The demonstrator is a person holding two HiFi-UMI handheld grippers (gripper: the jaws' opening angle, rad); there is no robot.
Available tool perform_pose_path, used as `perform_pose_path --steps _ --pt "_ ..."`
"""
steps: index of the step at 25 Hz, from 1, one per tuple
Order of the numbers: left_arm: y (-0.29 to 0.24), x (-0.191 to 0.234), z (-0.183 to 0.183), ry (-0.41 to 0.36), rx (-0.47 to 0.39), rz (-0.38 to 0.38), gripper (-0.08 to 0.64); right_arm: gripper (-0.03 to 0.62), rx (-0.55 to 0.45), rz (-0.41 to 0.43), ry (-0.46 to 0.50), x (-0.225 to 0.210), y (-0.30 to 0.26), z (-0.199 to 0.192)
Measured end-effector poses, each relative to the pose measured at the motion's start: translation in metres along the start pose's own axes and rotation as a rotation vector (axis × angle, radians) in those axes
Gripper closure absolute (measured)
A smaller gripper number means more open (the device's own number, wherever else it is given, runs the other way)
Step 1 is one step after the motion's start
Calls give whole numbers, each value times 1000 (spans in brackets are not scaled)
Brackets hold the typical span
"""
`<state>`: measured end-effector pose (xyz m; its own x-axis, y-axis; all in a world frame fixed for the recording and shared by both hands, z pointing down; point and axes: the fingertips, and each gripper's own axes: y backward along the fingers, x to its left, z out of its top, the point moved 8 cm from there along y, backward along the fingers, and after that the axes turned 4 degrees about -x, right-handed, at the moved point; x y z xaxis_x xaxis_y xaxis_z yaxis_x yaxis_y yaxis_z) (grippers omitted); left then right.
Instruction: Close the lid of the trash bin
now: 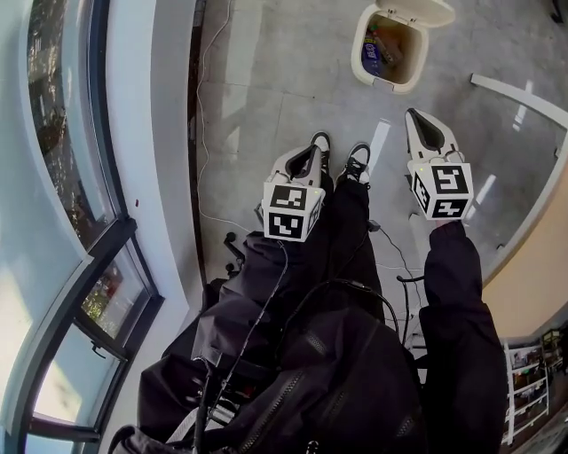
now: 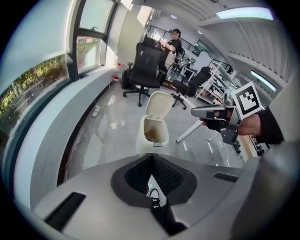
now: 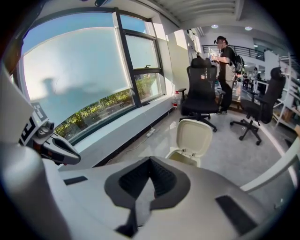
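A cream trash bin (image 1: 389,53) stands on the grey floor ahead of me, its lid (image 1: 419,11) tipped up and back, with rubbish inside. In the left gripper view the bin (image 2: 152,135) is a step ahead with its lid (image 2: 159,104) upright. In the right gripper view the lid (image 3: 193,137) faces me. My left gripper (image 1: 312,152) hangs over my shoes, shut and empty, well short of the bin. My right gripper (image 1: 414,117) is to its right, nearer the bin, also shut and empty. Neither touches the bin.
A curved window wall (image 1: 80,177) runs along the left, with a cable (image 1: 206,106) on the floor beside it. Black office chairs (image 2: 143,65) and a person (image 3: 227,70) stand beyond the bin. A white slanted table leg (image 1: 519,89) is at the right.
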<state>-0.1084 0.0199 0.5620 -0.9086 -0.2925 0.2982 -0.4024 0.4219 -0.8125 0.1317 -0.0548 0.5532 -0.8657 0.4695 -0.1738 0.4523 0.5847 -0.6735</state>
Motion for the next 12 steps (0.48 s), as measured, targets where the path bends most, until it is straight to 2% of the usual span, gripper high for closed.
perform_pose_path --steps 12 --pt "-19 1 -50 38 67 -24 558 591 43 68 230 -54 -72 6"
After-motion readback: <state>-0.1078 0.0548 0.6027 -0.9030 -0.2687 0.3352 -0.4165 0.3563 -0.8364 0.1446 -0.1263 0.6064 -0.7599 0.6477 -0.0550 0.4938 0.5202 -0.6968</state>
